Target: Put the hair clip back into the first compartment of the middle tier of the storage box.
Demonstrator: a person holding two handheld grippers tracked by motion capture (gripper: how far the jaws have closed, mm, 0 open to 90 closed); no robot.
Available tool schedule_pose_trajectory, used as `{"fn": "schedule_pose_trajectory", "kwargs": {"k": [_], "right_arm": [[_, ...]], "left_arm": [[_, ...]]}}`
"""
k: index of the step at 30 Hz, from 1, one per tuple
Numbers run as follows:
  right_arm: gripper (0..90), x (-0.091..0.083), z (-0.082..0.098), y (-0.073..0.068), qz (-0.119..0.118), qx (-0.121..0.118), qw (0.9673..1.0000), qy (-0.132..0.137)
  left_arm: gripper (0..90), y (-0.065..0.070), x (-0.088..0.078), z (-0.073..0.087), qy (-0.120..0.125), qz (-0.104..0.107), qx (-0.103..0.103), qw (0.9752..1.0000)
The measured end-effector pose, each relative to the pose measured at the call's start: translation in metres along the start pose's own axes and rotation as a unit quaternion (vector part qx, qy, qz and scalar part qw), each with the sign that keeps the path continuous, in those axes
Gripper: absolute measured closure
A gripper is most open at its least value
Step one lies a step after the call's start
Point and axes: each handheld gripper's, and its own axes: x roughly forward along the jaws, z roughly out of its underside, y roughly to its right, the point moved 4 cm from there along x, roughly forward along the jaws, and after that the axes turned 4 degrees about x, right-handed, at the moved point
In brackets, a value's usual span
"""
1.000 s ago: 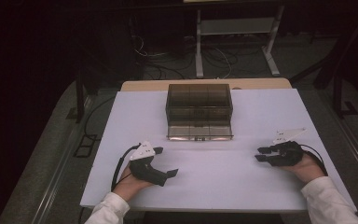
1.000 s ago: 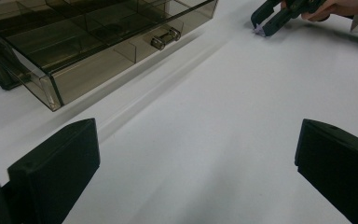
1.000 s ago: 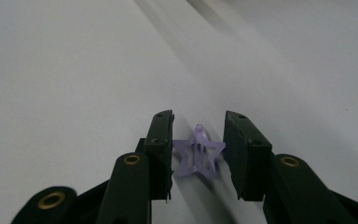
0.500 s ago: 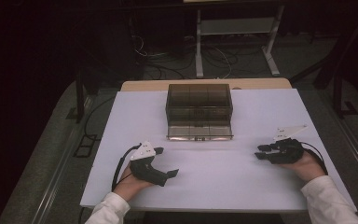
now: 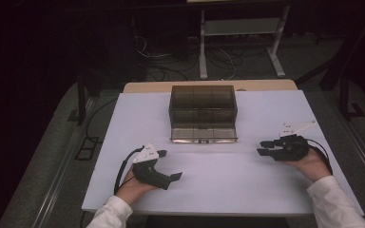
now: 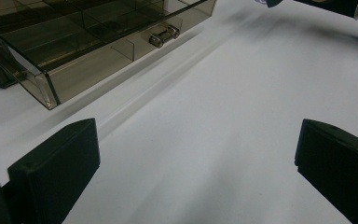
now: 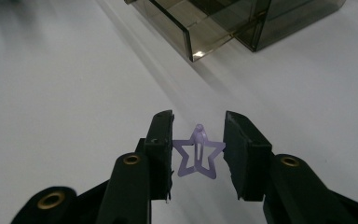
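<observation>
Since the earlier frames, the right gripper (image 5: 262,151) has risen slightly above the table (image 5: 228,190) with its hold unchanged, while the left gripper (image 5: 176,176) has kept its place. Right gripper view: a lilac star-shaped hair clip (image 7: 197,156) sits between the two black jaws, its side points touching the inner pads, so the jaws are clamped on it; the clip is off the white tabletop, near the table's right edge. Left gripper view: the jaws stand wide apart with bare tabletop between them. A smoked-plastic drawer box (image 5: 203,110) stands at the far middle of the table, its lower drawer (image 6: 98,46) pulled out toward the person, well apart from both grippers.
</observation>
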Motion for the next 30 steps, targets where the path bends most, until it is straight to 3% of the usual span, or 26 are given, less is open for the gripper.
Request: {"fn": "schedule_pose_trajectory", "kwargs": {"k": [30], "right_arm": [[63.0,0.016,-0.04,-0.013,-0.016,-0.012,0.9997,0.016]], "left_arm": [[0.0,0.001,0.001,0.0,-0.002,0.0,0.002,1.0]]}}
